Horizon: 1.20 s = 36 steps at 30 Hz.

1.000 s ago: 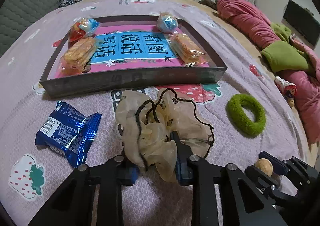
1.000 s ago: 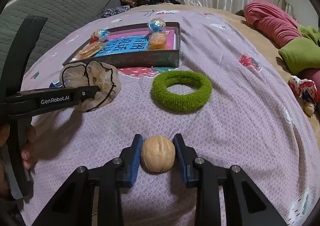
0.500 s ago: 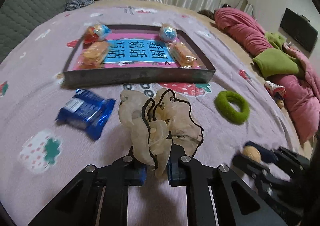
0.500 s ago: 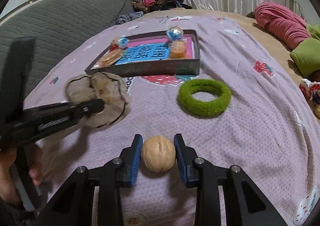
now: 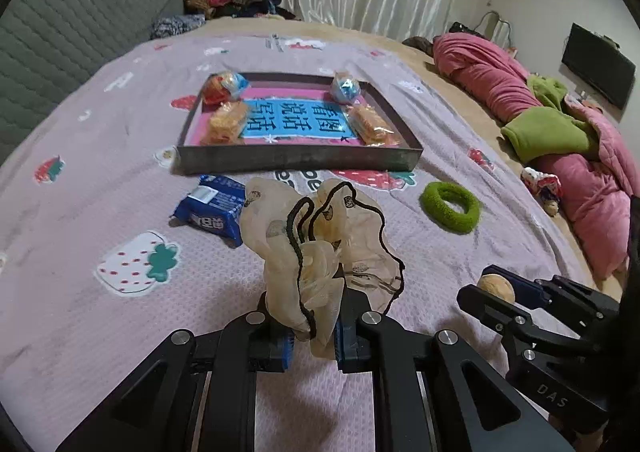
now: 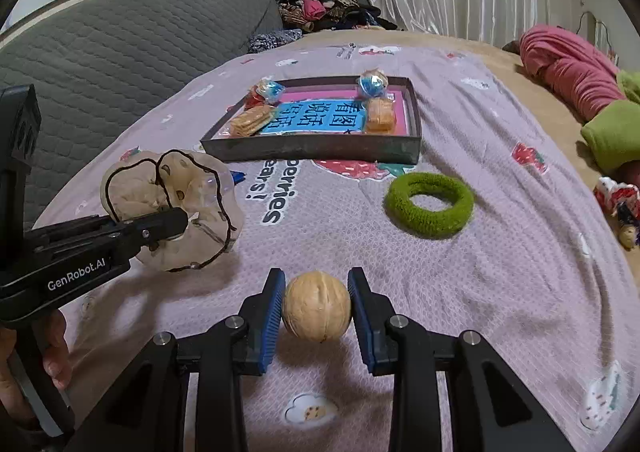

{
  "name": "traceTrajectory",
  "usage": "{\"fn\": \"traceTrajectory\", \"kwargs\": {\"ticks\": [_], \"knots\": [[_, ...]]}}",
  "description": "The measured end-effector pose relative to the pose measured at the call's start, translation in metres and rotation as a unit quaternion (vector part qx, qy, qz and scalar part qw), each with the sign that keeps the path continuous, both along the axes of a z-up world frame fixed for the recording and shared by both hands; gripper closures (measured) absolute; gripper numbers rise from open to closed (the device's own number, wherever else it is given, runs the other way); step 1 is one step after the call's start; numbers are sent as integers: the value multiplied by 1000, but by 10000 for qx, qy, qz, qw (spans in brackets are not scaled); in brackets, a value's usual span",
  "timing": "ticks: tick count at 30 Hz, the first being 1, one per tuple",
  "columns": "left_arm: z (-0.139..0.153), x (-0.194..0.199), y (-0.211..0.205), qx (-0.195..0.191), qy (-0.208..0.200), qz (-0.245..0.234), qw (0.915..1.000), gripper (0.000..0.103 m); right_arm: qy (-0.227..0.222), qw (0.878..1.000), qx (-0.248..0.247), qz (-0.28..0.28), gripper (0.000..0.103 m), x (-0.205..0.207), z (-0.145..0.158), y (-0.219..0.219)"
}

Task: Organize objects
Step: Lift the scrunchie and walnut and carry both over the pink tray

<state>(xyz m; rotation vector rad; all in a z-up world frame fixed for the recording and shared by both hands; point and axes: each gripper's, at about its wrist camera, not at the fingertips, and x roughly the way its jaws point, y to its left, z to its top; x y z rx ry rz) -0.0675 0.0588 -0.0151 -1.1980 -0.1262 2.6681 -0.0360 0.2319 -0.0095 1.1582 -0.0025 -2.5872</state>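
- A bed (image 5: 120, 332) under a mauve strawberry-print sheet was seen filling both views, with everything to be tidied lying on it.
- A shallow tray (image 5: 296, 160) was seen straight ahead of both tongs, its long side set across the line of approach and its near wall facing them; four wrapped snacks were already lying in its corners, and the blue-printed middle was left bare.
- A beige scrunchie (image 5: 320, 248) was found pinched tight in the left gripper (image 5: 313, 336) and hanging clear of the sheet, directly in line with the tray's near wall.
- A green hair ring (image 6: 429, 208) was seen loose on the sheet, ahead and right of the right gripper and just short of the tray's right corner.
- A blue packet (image 5: 212, 210) was seen loose below the tray's left corner, nearer the left hand.
- A walnut (image 6: 317, 306) was found clamped between the blue pads of the right gripper (image 6: 317, 308), lifted off the sheet.
- The left gripper was judged the nearer to the tray; a forward carry over the near wall was judged to be what each load called for.
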Motion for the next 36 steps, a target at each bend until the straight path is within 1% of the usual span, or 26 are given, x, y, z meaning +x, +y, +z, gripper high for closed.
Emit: {"fn": "traceTrajectory", "kwargs": {"ticks": [2,4,7,16,20,26,36], "knots": [[5,8,-1,-65,75,8,10000,88,29,10000,56,-10,70,5,5,-2],[10,15,-5,-47,112,-1,9999,88,54,9999,100,-28,70,8,9,-3],[22,27,-10,-236,269,66,9993,88,136,9998,113,-55,70,13,20,-7],[56,53,-38,-175,532,392,9977,88,491,9987,140,73,70,23,54,-29],[70,62,-42,-193,683,440,9965,88,680,9974,191,174,70,28,74,-41],[85,67,-51,-225,805,536,9951,88,878,9955,246,268,70,31,97,-53],[100,68,-59,-355,958,664,9926,88,1028,9937,277,350,70,31,116,-61]]}}
